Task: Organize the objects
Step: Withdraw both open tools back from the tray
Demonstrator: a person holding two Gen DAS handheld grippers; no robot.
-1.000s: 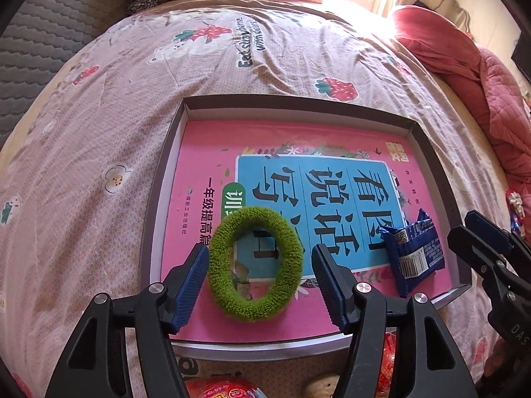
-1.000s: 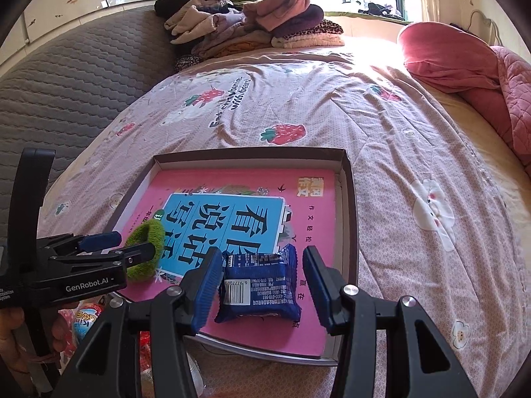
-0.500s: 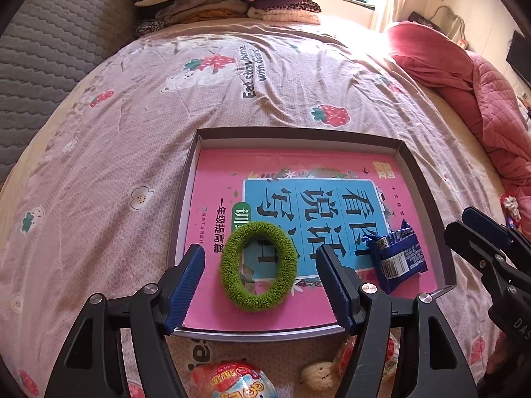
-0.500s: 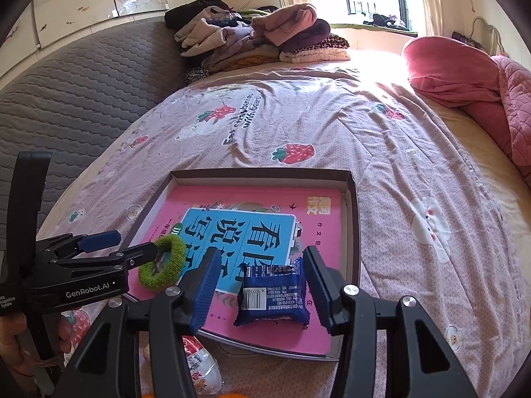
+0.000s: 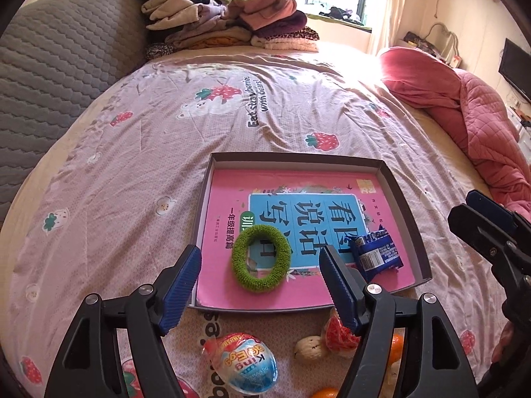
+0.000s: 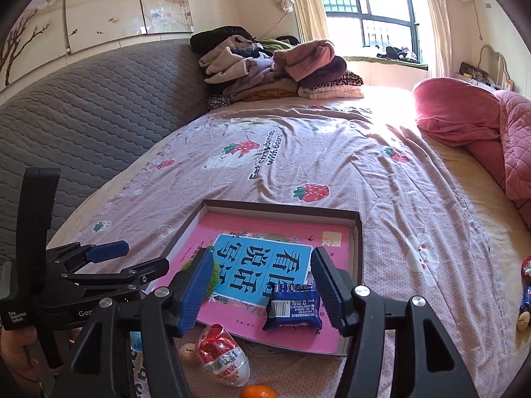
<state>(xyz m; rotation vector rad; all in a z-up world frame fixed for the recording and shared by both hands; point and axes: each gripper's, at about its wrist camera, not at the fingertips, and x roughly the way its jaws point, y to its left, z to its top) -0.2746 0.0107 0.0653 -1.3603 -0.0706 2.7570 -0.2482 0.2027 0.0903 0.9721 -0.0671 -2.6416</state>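
Observation:
A shallow dark box [image 5: 403, 195] [image 6: 357, 232] lies on the bed with a pink book [image 5: 232, 285] [image 6: 265, 229] in it. A green fuzzy hair ring [image 5: 261, 257] and a blue snack packet [image 5: 376, 257] [image 6: 293, 306] lie on the book. My left gripper [image 5: 262, 288] is open and empty, above the box's near edge. My right gripper [image 6: 264, 293] is open and empty, above the packet. The ring is mostly hidden behind a finger in the right wrist view.
In front of the box on the bedspread lie a toy egg [image 5: 247, 361], a clear red-filled egg capsule [image 6: 220, 353], a walnut [image 5: 310, 348] and a tangerine [image 6: 257, 391]. Folded clothes [image 5: 225, 21] are piled at the headboard; a pink quilt [image 5: 464, 96] lies right.
Both grippers have pulled back and up from the box, staying open. The ring and packet stay on the book. More loose items show in front of the box.

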